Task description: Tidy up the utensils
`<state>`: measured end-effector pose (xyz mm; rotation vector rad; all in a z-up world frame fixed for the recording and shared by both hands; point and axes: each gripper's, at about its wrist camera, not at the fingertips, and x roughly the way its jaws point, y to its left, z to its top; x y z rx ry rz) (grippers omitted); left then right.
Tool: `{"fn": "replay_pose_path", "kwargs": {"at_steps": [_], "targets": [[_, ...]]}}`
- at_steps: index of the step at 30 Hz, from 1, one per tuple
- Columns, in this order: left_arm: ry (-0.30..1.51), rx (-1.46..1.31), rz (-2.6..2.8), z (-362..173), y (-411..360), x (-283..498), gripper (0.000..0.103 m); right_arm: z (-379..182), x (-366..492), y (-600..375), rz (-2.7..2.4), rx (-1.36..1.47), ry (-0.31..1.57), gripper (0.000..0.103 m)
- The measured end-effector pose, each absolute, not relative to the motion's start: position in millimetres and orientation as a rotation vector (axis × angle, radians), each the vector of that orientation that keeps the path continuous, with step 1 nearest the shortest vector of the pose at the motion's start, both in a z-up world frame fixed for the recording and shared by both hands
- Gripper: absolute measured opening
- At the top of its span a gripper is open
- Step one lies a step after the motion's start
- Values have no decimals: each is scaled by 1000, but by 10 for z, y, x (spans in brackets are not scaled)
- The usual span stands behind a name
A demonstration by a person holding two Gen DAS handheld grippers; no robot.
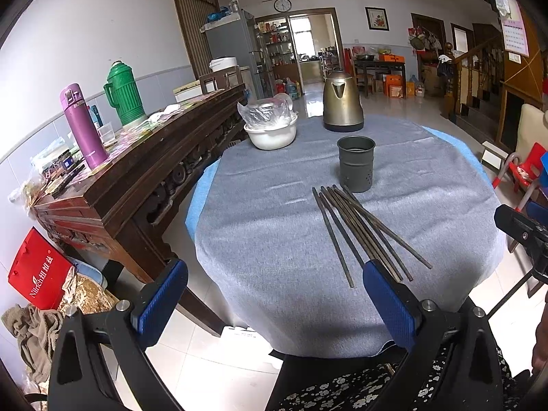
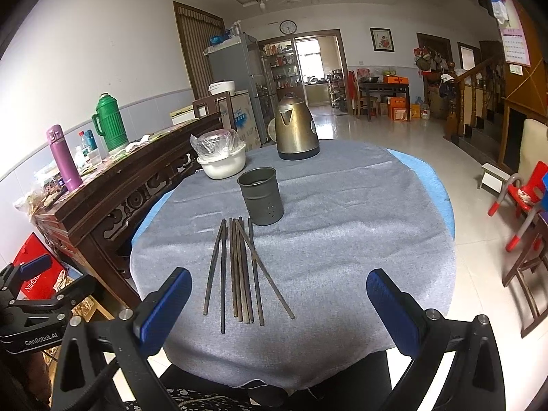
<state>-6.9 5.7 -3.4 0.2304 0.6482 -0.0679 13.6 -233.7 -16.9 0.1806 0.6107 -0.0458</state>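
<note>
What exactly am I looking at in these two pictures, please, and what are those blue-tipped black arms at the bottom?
No robot here: a person holds a hand-held claw in each hand, each with a fisheye camera looking forward along its two fingers. One picture is from the left claw, the other from the right claw; the blue pads are their fingertips. Both claws are open, hold nothing, and sit at the near edge of a round table with a grey cloth. On it lie loose chopsticks, with an empty metal holder standing just behind them. Farther back are a kettle and a white bowl covered in plastic.
</note>
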Motion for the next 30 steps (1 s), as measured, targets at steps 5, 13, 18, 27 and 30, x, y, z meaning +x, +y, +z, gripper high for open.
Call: {"fn": "replay_pose_path", "kwargs": {"at_steps": [5, 13, 18, 27, 30], "targets": [[649, 230, -69, -33, 58, -70, 102, -190, 159, -2337, -38, 184, 616, 103], [655, 229, -68, -44, 71, -49, 102, -193, 161, -2335, -38, 187, 615, 103], [662, 226, -70, -52, 84, -46, 102, -192, 159, -2340, -40, 187, 614, 103], [666, 223, -74, -57, 84, -43, 102, -200, 149, -2367, -46, 199, 610, 103], [668, 221, -74, -61, 85, -42, 102, -203, 143, -2369, -45, 198, 612, 103]]}}
